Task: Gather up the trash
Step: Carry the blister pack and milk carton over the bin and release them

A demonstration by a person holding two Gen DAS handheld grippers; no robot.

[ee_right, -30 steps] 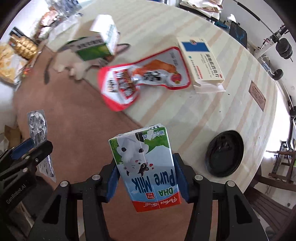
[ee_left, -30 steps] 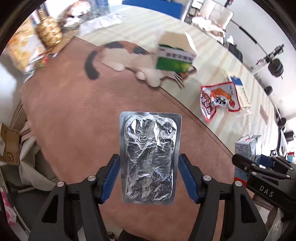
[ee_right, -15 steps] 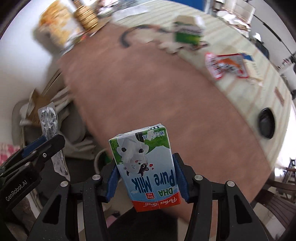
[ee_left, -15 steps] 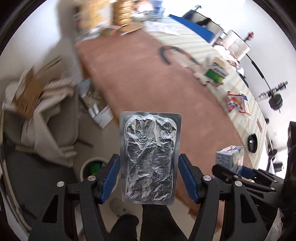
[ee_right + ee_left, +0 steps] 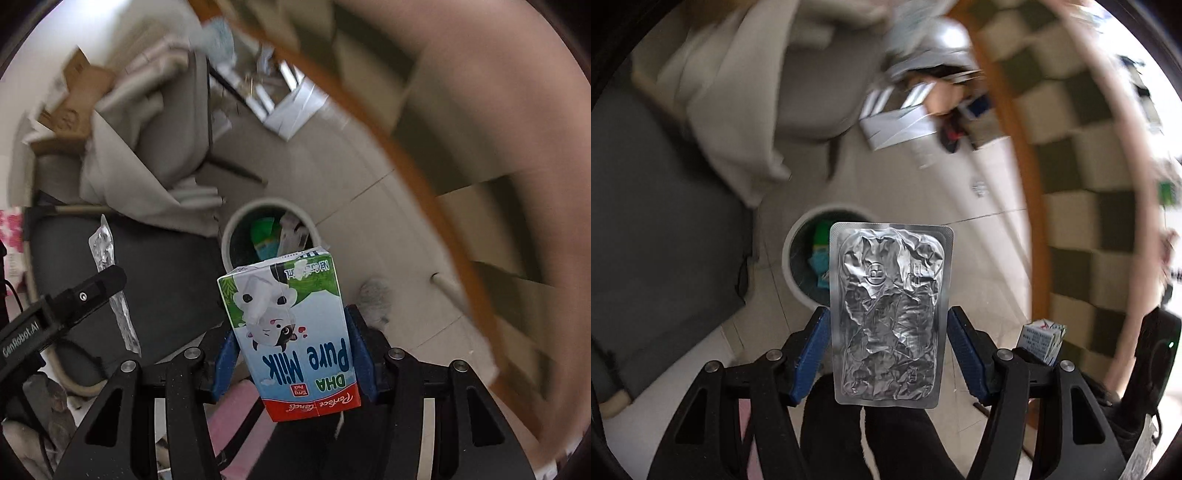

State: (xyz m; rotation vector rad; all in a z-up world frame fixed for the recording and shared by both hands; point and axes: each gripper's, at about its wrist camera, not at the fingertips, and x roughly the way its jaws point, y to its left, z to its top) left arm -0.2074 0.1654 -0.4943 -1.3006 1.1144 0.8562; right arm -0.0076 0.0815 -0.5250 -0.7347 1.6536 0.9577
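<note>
"DHA Pure Milk" on carton [image 5: 291, 332]

Open floor round bin [image 5: 231, 236] (mouth unblocked, trash inside); table edge [image 5: 417, 173] right, grey chair [image 5: 177, 110] left.

Silver foil blister pack [image 5: 889, 314]; blue/green/white milk carton [image 5: 291, 332], red base.
</note>
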